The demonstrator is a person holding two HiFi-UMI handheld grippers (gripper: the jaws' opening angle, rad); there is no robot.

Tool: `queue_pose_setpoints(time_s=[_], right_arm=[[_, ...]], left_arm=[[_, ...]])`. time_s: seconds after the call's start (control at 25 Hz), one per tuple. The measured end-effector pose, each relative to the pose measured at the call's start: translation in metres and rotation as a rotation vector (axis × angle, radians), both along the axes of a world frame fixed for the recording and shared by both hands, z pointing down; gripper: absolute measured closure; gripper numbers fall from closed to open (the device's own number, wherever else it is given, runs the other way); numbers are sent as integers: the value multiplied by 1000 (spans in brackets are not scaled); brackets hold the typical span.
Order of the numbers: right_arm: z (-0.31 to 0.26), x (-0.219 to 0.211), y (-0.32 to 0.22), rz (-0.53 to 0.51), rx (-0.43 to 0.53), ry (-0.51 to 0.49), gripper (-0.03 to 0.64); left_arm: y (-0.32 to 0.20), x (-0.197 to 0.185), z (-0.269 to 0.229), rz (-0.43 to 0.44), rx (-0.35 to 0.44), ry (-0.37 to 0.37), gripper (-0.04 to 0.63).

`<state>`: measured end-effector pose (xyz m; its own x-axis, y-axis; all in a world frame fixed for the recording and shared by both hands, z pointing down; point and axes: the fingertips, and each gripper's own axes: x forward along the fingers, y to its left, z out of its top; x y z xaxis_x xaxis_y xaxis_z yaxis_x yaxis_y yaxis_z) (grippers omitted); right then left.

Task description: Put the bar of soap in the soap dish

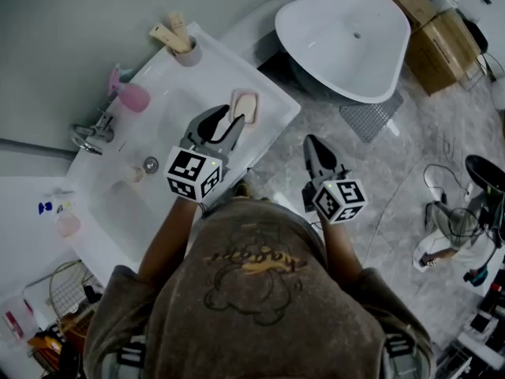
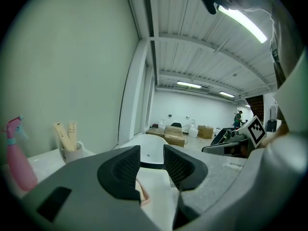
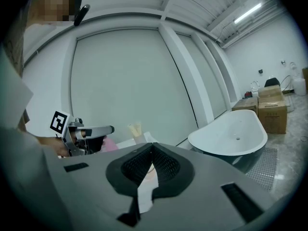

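A pale peach bar of soap (image 1: 245, 106) lies in the soap dish (image 1: 235, 93) near the right edge of the white sink counter (image 1: 207, 76). My left gripper (image 1: 225, 121) hovers just short of the dish, open, with nothing between its jaws. In the left gripper view its jaws (image 2: 151, 163) stand apart, and the soap (image 2: 143, 196) peeks out below them on the counter. My right gripper (image 1: 313, 144) hangs over the floor to the right of the counter; its jaws (image 3: 152, 153) meet at the tips, shut and empty.
A cup with tubes (image 1: 185, 49), a pink spray bottle (image 1: 129, 95) and the faucet (image 1: 93, 133) stand along the counter's back. The basin drain (image 1: 150, 164) lies left of my left gripper. A white bathtub (image 1: 347, 38) and cardboard boxes (image 1: 438, 42) stand beyond.
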<state>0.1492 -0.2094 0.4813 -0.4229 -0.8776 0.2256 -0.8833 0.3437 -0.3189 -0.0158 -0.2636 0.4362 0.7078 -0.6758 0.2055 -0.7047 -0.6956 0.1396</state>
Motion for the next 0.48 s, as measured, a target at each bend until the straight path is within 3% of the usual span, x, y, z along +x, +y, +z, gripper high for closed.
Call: queue_pose_setpoints(time_s=[0.28,0.48], right_arm=[[0,-14,-1,-37,6,12,617],[2,-22,-3,-49,17,8,617]], left_arm=[[18,-25,-3,-64,24,24,460],[29,-36,19,-111,-6,33,460]])
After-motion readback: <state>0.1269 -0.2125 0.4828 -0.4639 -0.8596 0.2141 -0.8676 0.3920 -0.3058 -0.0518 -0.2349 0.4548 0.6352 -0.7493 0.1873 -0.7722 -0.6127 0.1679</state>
